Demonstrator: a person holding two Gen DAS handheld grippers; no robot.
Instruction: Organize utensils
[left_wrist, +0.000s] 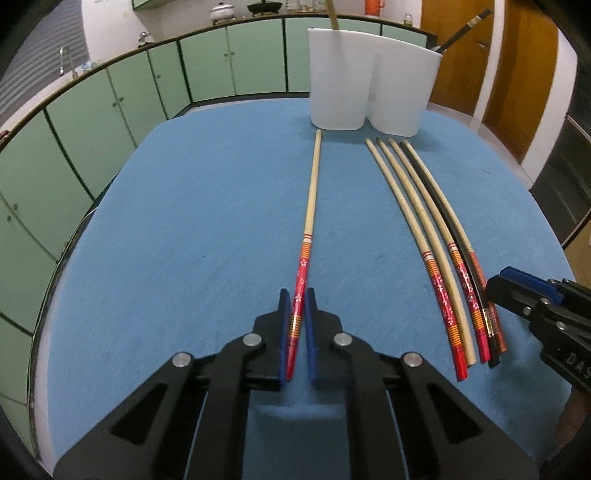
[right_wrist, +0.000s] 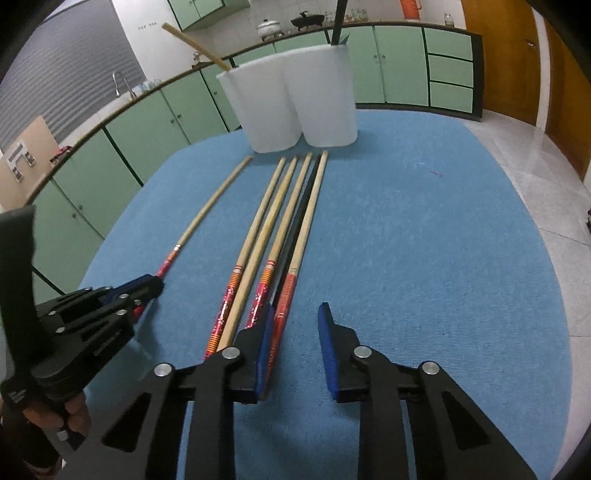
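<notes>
A single chopstick (left_wrist: 312, 192) with a red patterned handle lies on the blue tabletop (left_wrist: 184, 240), pointing at the white two-compartment holder (left_wrist: 369, 85). My left gripper (left_wrist: 296, 295) is shut on its red handle end. Right of it lie several more chopsticks (right_wrist: 275, 229) side by side, one of them black (right_wrist: 304, 210). My right gripper (right_wrist: 296, 306) stands partly open at their handle ends; the rightmost red-handled chopstick (right_wrist: 282, 314) lies just inside its left pad, and the right pad is clear of it. The holder (right_wrist: 295, 107) has a bamboo chopstick (right_wrist: 195, 46) in its left compartment and a black one (right_wrist: 338, 22) in its right.
Green cabinets (left_wrist: 122, 110) curve behind the table on the left and back. A wooden door (left_wrist: 517, 74) and tiled floor (right_wrist: 535, 166) are on the right. A person's hand (right_wrist: 70, 410) holds the left gripper's handle. Bare blue surface spreads left of the single chopstick and right of the group.
</notes>
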